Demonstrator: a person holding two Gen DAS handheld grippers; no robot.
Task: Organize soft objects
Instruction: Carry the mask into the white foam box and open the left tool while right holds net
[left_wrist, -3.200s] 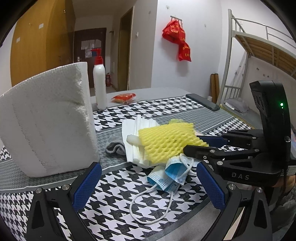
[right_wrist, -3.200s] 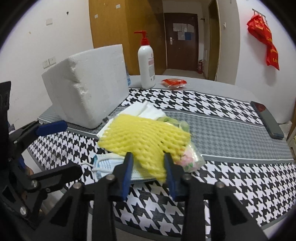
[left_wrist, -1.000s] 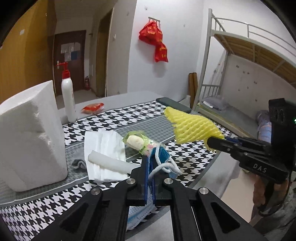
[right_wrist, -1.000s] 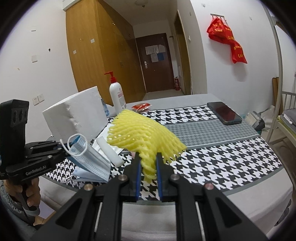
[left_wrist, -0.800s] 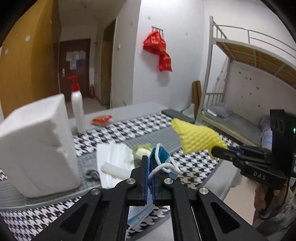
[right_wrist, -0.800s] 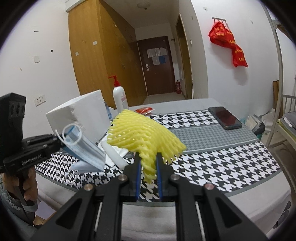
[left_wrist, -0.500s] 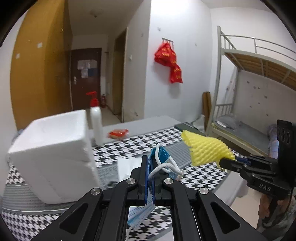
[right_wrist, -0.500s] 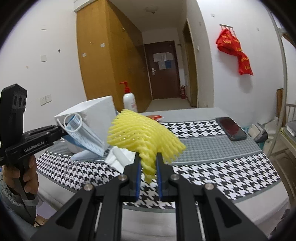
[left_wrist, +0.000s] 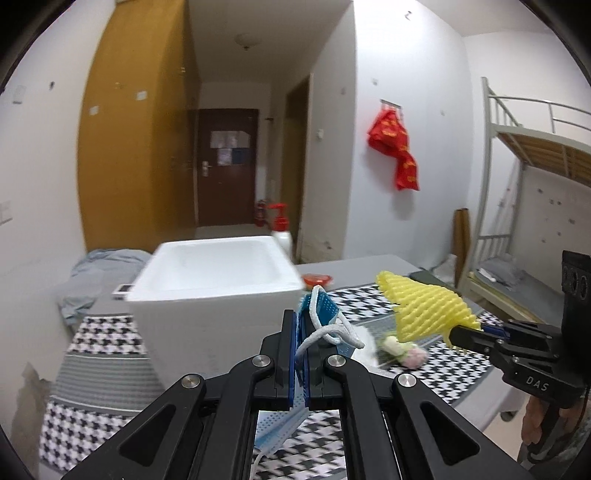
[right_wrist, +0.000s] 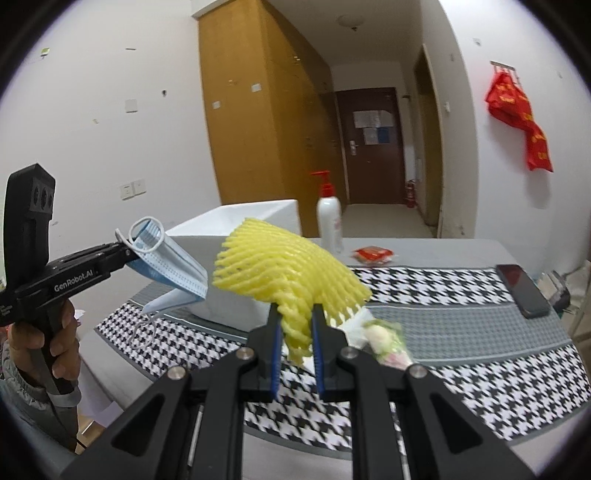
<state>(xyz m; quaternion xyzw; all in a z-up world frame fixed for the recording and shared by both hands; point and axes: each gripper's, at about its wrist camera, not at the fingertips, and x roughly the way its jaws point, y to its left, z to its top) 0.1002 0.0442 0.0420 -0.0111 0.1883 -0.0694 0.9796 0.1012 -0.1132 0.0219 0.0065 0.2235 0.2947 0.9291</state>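
1. Since the earlier frame we've lifted both grippers; the white foam box (left_wrist: 218, 295) now shows its open top, frame centre.
2. Left gripper (left_wrist: 301, 354) pinches the blue surgical mask (left_wrist: 319, 314), lower centre.
3. Right gripper (right_wrist: 295, 332) pinches the yellow foam fruit net (right_wrist: 284, 269), airborne mid-frame above the houndstooth table (right_wrist: 461, 332).

The face mask (left_wrist: 320, 314) is thin pleated blue non-woven fabric with white elastic loops, and the yellow net sleeve (right_wrist: 284, 275) is soft, matt foam mesh. The white box (left_wrist: 218, 291) looks like rough, grainy polystyrene foam, standing on a woven houndstooth tablecloth (right_wrist: 480, 373). Both grippers are matt black plastic with blue pads (right_wrist: 275, 354) and shiny metal screws; the phone (right_wrist: 522, 290) is glossy.
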